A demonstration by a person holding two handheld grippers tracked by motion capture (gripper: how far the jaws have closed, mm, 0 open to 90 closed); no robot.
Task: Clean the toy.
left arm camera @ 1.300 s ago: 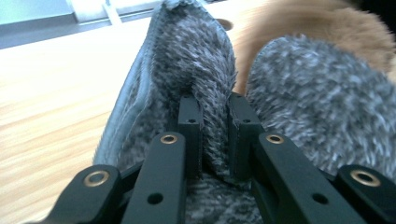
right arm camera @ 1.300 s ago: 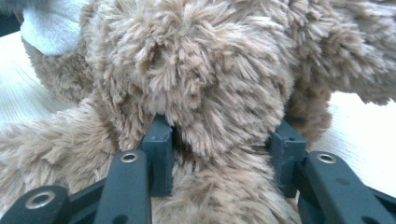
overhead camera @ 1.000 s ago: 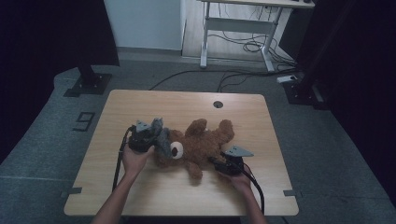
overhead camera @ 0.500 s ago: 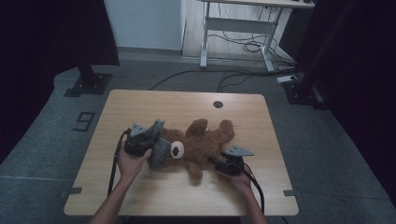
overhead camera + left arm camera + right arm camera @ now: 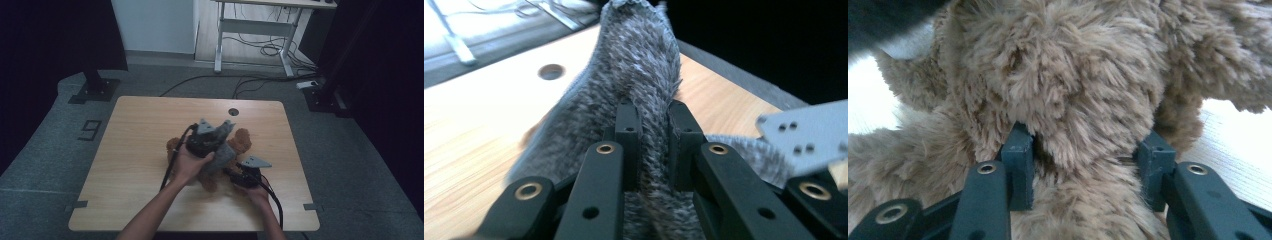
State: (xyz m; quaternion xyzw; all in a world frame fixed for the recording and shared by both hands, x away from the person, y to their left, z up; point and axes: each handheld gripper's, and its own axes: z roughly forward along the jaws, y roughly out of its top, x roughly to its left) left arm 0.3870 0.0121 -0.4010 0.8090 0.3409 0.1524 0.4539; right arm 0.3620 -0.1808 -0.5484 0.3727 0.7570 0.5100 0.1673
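The left gripper (image 5: 647,145) has its fingers clamped on the grey fabric (image 5: 634,65), which rises between them. The right gripper (image 5: 1083,165) has its fingers pressed on one brown teddy bear (image 5: 1063,75), lying near the counter's (image 5: 140,130) middle. One bear, one fabric, two grippers; grey carpet floor (image 5: 45,150) around

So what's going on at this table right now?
A person at a wooden table is working on a brown teddy bear with a pair of tongs in each hand. The right tongs are clamped on a limb of the bear, holding it down near the table's front edge. The left tongs are shut on a grey fuzzy cloth, perhaps a piece of the bear's clothing, and hold it above the bear's body.
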